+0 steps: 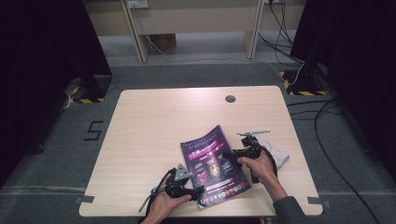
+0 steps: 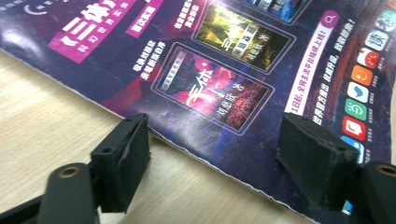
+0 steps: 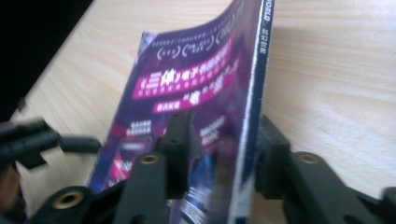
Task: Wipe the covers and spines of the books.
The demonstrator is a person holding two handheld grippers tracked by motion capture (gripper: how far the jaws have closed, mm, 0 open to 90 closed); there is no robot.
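**Magazine gripped along its spine as 2 hand-held grippers work at a wooden table**

Magazine, glossy, purple-covered and printed with white and pink Chinese lettering (image 1: 214, 164), lies near the front edge of a pale wood-grain table (image 1: 154, 116), slightly right of centre. The right gripper (image 3: 224, 140) has its 2 black jaws clamped on the magazine's right-hand, spine edge, 1 pad on the cover and 1 against the outer side, apparently tipping that edge up off the tabletop; the grip on the bound side probably gives the firmest purchase for raising or turning it. The left gripper (image 2: 219, 154) stands with its jaws apart, straddling the magazine's lower-left edge without pinching it, seemingly ready to steady or catch the paper. A white crumpled cloth (image 1: 276, 151) lies just beyond the right hand (image 1: 261, 165). A round dark cable hole (image 1: 230, 98) marks the table's far side. Grey carpet (image 1: 196, 74) surrounds the table, with black cables (image 1: 327, 116) trailing at right and yellow-and-black hazard tape (image 1: 86, 100) on dark stands.
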